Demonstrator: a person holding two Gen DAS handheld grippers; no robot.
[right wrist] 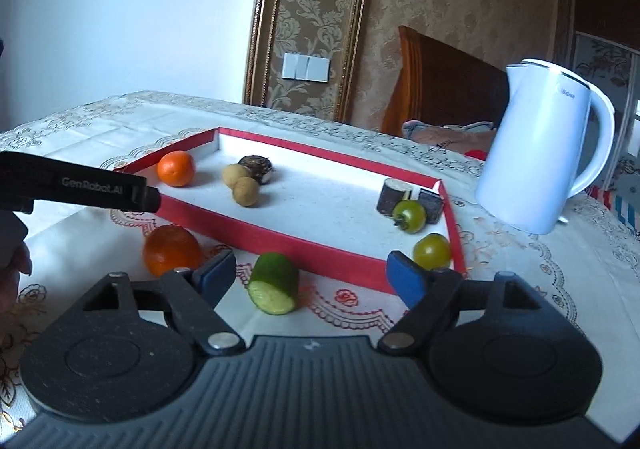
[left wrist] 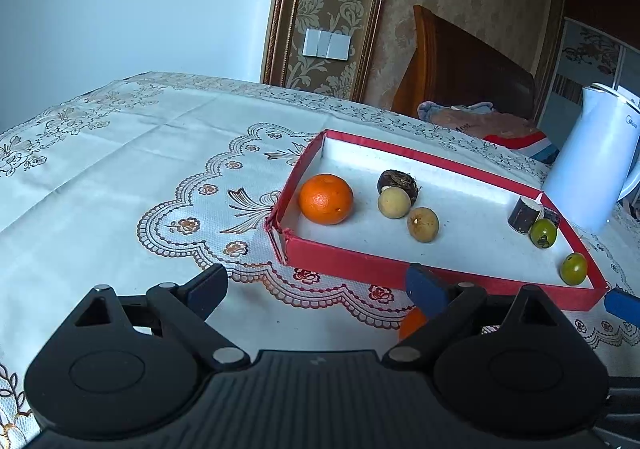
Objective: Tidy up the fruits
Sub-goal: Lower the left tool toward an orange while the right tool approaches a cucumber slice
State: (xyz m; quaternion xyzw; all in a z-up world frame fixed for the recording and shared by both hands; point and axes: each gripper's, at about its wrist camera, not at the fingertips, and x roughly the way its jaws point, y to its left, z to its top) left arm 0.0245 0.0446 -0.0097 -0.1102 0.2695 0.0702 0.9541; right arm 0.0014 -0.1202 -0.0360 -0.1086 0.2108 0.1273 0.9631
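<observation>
A shallow red tray (left wrist: 344, 259) (right wrist: 280, 245) lies on the tablecloth. In it are an orange (left wrist: 326, 199) (right wrist: 175, 168), two tan longans (left wrist: 423, 224) (right wrist: 245, 191), a dark round fruit (left wrist: 400, 180), two green tomatoes (left wrist: 573, 268) (right wrist: 432, 250) and dark cut pieces (left wrist: 523, 214) (right wrist: 394, 197). On the cloth in front of the tray lie a second orange (right wrist: 172, 250) (left wrist: 412, 323) and a cut green piece (right wrist: 274, 283). My left gripper (left wrist: 316, 285) is open and empty, left of the tray. My right gripper (right wrist: 310, 269) is open, with the cut green piece between its fingers.
A white electric kettle (right wrist: 548, 145) (left wrist: 592, 157) stands right of the tray. A wooden chair (left wrist: 460, 65) with cloth on it stands behind the table. The left gripper's black body (right wrist: 80, 185) reaches in at the left of the right wrist view.
</observation>
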